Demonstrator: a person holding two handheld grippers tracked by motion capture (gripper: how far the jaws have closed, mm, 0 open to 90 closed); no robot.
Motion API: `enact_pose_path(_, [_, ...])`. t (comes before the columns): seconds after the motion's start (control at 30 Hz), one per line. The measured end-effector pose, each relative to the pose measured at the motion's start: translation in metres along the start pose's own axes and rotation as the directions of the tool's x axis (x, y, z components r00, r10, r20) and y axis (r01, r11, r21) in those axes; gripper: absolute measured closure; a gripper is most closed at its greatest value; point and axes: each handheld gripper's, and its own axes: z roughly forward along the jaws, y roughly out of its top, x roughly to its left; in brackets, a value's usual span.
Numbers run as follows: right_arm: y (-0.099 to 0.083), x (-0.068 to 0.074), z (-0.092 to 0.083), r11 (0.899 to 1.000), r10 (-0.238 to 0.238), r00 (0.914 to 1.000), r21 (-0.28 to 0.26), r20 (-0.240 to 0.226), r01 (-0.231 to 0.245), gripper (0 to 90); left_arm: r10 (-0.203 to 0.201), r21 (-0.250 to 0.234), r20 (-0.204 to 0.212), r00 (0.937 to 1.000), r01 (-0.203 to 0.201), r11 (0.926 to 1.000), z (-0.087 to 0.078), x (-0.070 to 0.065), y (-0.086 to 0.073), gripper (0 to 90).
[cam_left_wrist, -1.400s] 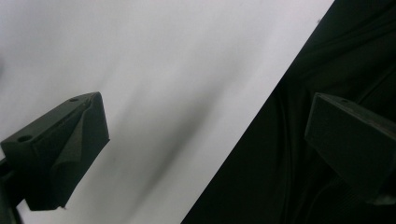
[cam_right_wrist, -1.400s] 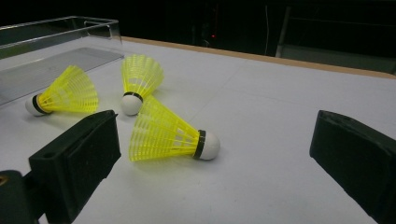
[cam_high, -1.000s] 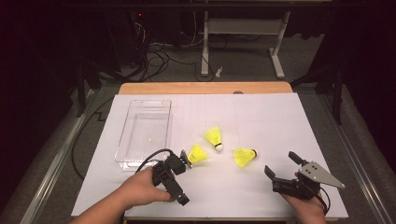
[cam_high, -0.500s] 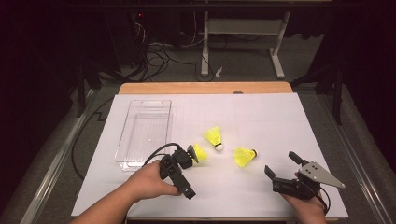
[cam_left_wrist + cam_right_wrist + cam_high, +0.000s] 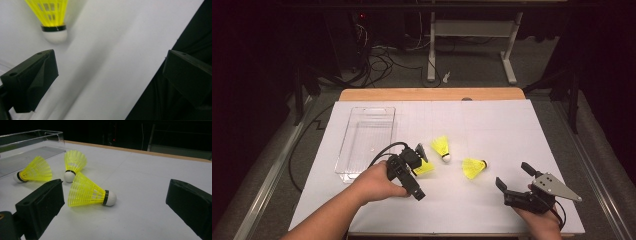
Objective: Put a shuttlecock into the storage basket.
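Observation:
Three yellow shuttlecocks with white corks lie on the white table. In the high view the left shuttlecock (image 5: 427, 169) is partly covered by my left gripper (image 5: 414, 159), the middle shuttlecock (image 5: 441, 147) lies just beyond it, and the right shuttlecock (image 5: 473, 168) lies on its side. My left gripper (image 5: 110, 75) is open; a shuttlecock (image 5: 51, 15) lies just ahead of its left jaw, not between the jaws. My right gripper (image 5: 514, 176) is open at the front right. In its view (image 5: 116, 200) the nearest shuttlecock (image 5: 86, 191) lies ahead, with two more (image 5: 74, 162) (image 5: 35, 171) behind.
A clear plastic tray (image 5: 347, 150) stands left of the shuttlecocks, seen also as the tray (image 5: 30, 135) at the far left of the right gripper view. The wooden table edge (image 5: 432, 94) runs along the back. Cables and a desk frame lie on the floor beyond.
My left gripper has moved forward and right, up against the left shuttlecock, which it now partly covers. The right gripper and the other two shuttlecocks have stayed put.

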Motion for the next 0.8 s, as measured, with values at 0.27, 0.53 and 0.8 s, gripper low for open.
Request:
enact_pose_path(0.27, [0.000, 0.000, 0.000, 1.000, 0.003, 1.0000, -0.001, -0.001, -0.003, 2.3, -0.012, 0.003, 0.003, 0.9999, 0.012, 0.9999, -0.001, 0.012, 0.008, 4.1])
enact_pose_path(0.53, [0.000, -0.001, 0.000, 1.000, 0.005, 1.0000, -0.003, -0.002, -0.005, 2.3, -0.028, -0.009, -0.018, 0.9994, 0.028, 0.9996, 0.000, 0.021, 0.017, 8.2])
enact_pose_path(0.8, [0.000, -0.001, -0.001, 1.000, 0.009, 0.9999, -0.004, -0.003, -0.009, 2.3, -0.049, 0.008, -0.041, 0.9979, 0.050, 0.9987, 0.007, 0.026, 0.024, 10.8])
